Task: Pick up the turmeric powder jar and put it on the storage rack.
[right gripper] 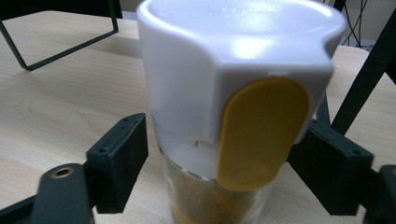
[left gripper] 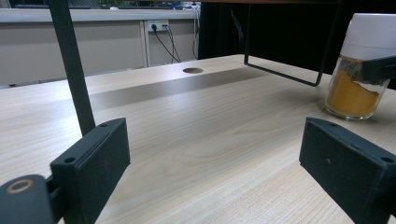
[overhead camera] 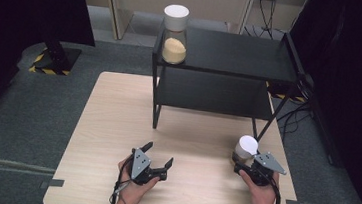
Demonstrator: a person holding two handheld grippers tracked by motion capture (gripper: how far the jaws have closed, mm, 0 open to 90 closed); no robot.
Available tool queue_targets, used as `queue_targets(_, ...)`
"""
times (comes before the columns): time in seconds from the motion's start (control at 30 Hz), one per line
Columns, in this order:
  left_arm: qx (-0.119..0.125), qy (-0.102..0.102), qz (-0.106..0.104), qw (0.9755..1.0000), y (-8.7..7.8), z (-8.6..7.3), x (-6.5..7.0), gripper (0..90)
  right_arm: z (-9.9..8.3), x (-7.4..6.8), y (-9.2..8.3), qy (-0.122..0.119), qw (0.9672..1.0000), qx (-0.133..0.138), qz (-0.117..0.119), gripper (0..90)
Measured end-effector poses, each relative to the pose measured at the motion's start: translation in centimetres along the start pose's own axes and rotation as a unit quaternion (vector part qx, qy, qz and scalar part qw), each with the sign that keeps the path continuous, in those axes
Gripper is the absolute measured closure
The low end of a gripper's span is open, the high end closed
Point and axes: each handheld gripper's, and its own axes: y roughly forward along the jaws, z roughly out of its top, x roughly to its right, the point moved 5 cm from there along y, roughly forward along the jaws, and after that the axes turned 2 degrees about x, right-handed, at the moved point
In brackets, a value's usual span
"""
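A glass spice jar (overhead camera: pixel 246 147) with a white cap stands on the wooden table (overhead camera: pixel 111 125) at the front right. It holds orange-brown powder (left gripper: pixel 357 88) and has a yellow flip tab on its cap (right gripper: pixel 261 135). My right gripper (overhead camera: pixel 244 159) has one jaw on each side of the jar's glass, just below the cap, and is shut on it (right gripper: pixel 217 172). My left gripper (overhead camera: pixel 159 153) rests near the table's front middle, open, with only bare wood between its jaws (left gripper: pixel 212 163).
A black two-tier metal rack (overhead camera: pixel 234 52) stands at the table's far side, its legs just behind the jar. A second white-capped jar (overhead camera: pixel 175 36) with pale yellow powder sits on its top left corner. A round cable hole (left gripper: pixel 193 70) lies in the tabletop.
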Motion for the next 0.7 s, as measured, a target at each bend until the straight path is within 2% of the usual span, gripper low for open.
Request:
queue_targets(0.17, 0.001, 0.005, 0.0, 1.0, 0.0, 0.0, 0.1, 8.2, -0.2, -0.2, 0.4, -0.01, 0.9999, 0.002, -0.007, 30.1)
queue_targets(0.53, 0.002, 0.004, 0.001, 1.0, 0.0, 0.0, 0.1, 8.2, -0.2, -0.4, 0.1, -0.003, 0.9999, 0.005, -0.013, 30.7)
queue_targets(0.7, 0.002, 0.004, 0.001, 1.0, 0.0, -0.1, 0.1, 8.2, -0.2, -0.8, -1.0, 0.002, 0.9995, 0.025, -0.02, 30.7)
